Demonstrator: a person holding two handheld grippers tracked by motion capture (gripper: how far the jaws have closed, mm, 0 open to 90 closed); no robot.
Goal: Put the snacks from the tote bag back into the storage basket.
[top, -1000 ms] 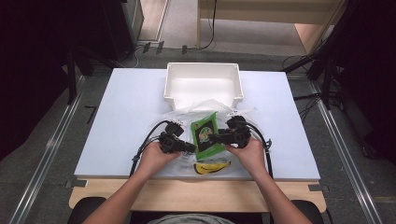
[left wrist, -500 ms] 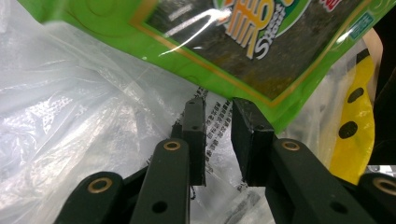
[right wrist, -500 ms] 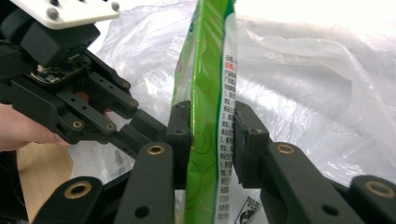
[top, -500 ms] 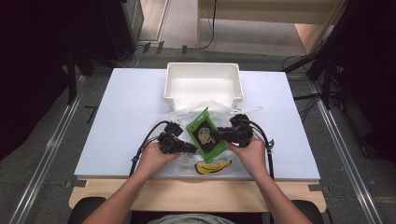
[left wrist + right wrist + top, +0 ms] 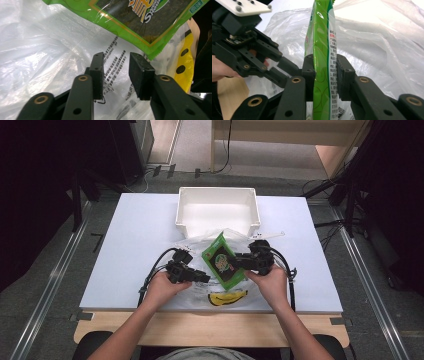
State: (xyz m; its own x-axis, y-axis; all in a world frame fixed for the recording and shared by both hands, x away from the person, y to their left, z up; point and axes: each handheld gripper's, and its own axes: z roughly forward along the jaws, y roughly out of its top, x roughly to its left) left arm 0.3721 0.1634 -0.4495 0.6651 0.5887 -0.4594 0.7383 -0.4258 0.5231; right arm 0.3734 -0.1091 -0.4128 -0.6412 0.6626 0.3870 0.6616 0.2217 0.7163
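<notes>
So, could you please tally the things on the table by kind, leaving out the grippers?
White bin: 1
Clear plastic bag: 1
Green snack packet: 1
Yellow banana-print item: 1
Total: 4

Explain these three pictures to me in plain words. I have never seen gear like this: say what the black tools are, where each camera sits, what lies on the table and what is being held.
A person sits at a white table holding a hand-worked two-jaw clamp in each hand. The high view looks down from above; the other two cameras ride on the clamps and look along their black jaws. On the table lie a white bin, a crumpled clear plastic bag and a yellow spotted banana-shaped thing. The right gripper is clamped on the edge of a green snack packet, holding it up over the bag. The left gripper has just been opening; its jaws stand apart above the bag's printed plastic, gripping nothing.
</notes>
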